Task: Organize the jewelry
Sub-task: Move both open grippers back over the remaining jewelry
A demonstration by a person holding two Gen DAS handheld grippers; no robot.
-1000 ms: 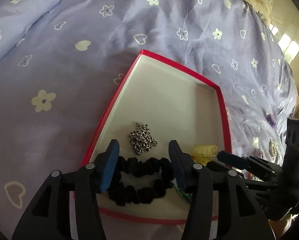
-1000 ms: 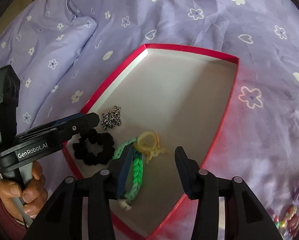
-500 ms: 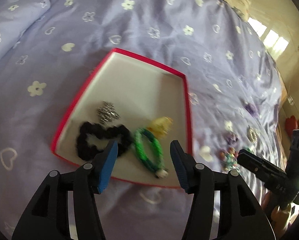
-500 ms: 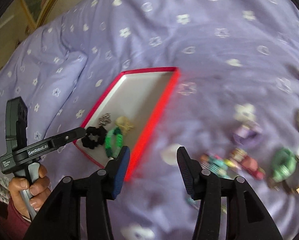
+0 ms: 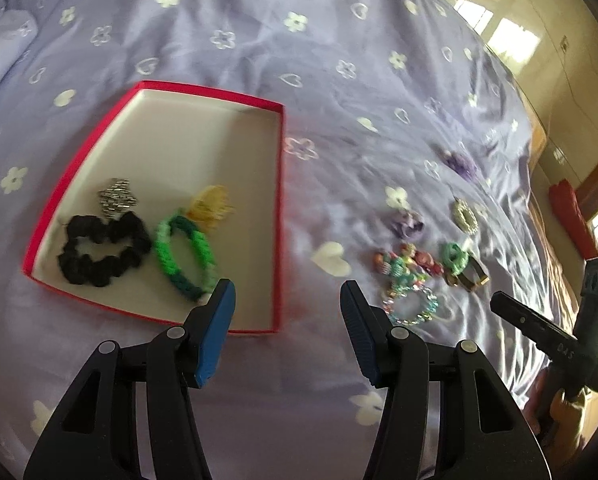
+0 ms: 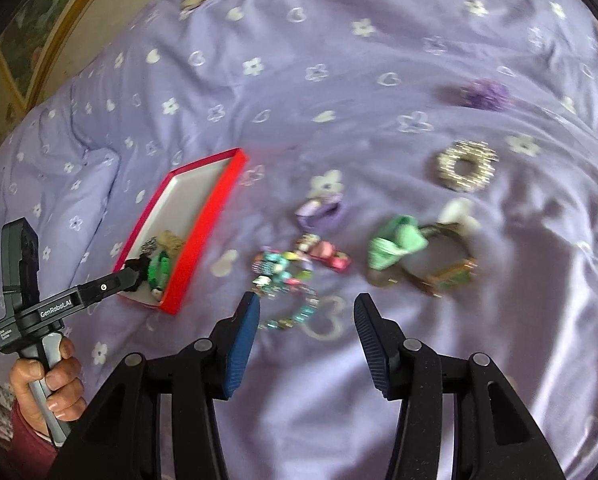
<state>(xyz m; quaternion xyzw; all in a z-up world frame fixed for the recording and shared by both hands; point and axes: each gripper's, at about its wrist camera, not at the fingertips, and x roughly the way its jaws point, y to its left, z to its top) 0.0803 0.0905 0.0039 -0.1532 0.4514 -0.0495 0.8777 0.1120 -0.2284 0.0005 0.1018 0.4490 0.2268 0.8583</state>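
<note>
left gripper (image 5: 287, 296): i read the jaws as parted with nothing between them; it hangs over the bedspread (image 5: 259, 40) just beside the near right corner of the red box (image 5: 277, 216).
right gripper (image 6: 306, 312): jaws likewise parted and empty, poised above the loose pile, nearest the beaded bracelet (image 6: 295, 316).
in the box, counted: four pieces: black scrunchie (image 5: 99, 254), green woven band (image 5: 183, 258), silver chain (image 5: 117, 196), yellow band (image 5: 211, 206).
loose on the bed, as far as blur allows: beaded bracelet, a multicolour bead cluster (image 6: 277, 268), pink clip (image 6: 327, 254), lilac piece (image 6: 319, 212), mint bow (image 6: 395, 246), brass bangle (image 6: 447, 272), sparkly ring-shaped piece (image 6: 465, 166), purple flower (image 6: 485, 94); about eight, count uncertain.
handling, beaded bracelet: i judge it light, limp and smooth-beaded, so it may slide; i would pinch across one strand, not the whole loop.
handling, bangle: probably rigid; i would grip across its rim.
handling, bow and fabric pieces: soft, compressible, forgiving.
</note>
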